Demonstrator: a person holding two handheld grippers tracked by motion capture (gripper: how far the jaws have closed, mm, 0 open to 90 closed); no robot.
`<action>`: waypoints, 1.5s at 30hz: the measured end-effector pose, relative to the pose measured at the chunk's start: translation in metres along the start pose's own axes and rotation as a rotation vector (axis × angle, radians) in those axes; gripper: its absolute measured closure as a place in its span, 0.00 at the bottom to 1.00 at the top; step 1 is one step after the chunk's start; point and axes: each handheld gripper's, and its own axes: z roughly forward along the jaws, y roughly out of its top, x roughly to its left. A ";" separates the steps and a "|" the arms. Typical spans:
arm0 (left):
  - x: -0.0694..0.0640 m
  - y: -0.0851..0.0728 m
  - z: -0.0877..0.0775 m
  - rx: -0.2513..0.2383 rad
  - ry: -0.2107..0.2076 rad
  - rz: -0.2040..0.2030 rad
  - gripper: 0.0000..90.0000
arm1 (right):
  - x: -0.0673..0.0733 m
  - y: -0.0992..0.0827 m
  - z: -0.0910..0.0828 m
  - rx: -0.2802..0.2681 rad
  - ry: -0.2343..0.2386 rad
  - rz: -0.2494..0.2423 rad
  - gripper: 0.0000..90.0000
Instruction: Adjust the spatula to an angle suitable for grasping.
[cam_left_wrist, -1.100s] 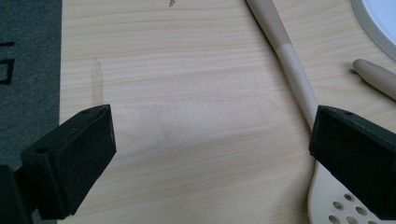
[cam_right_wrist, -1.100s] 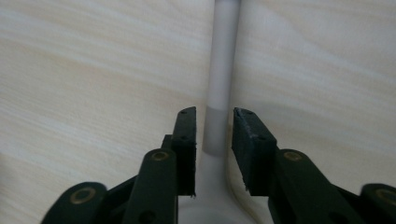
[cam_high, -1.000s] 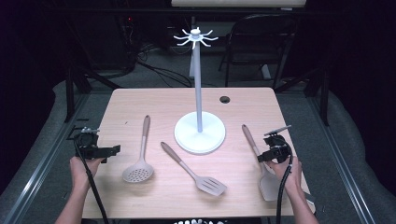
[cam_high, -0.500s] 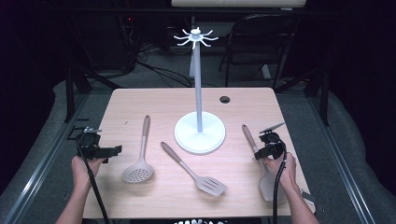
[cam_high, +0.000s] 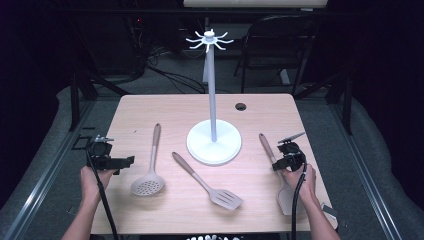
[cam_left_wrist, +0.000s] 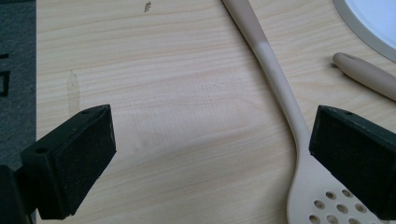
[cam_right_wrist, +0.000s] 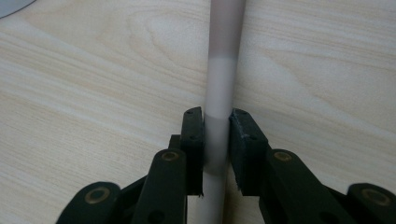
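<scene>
A pale spatula (cam_high: 265, 146) lies at the table's right side, its flat head (cam_high: 286, 199) near the front edge. My right gripper (cam_high: 283, 161) is shut on its handle (cam_right_wrist: 223, 60); the jaws have just been closing, and both pads (cam_right_wrist: 194, 135) now press the shaft in the right gripper view (cam_right_wrist: 215, 122). My left gripper (cam_high: 124, 161) hovers open at the left of the table, over bare wood (cam_left_wrist: 212, 133). A slotted skimmer (cam_high: 148, 185) lies just right of it, its handle (cam_left_wrist: 279, 88) running past the right jaw.
A white rack stand (cam_high: 214, 143) with a tall post and hooked crown (cam_high: 209, 40) stands mid-table. A slotted turner (cam_high: 206, 182) lies in front of it. A cable hole (cam_high: 241, 106) sits at the back, and a dark chair (cam_high: 280, 45) stands behind the table.
The right gripper has shifted slightly left onto the spatula handle and its jaws have drawn in around it. The left gripper and the other utensils have stayed put.
</scene>
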 end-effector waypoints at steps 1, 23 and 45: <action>0.000 0.000 -0.001 -0.001 0.003 0.005 0.01 | -0.001 0.000 0.000 -0.006 0.006 0.005 0.86; -0.006 0.002 -0.004 -0.022 0.014 0.025 0.00 | 0.029 -0.001 -0.050 -0.196 0.030 -0.100 0.87; -0.013 0.004 -0.007 -0.043 0.007 0.044 0.00 | 0.046 -0.006 -0.085 -0.337 0.057 -0.175 0.87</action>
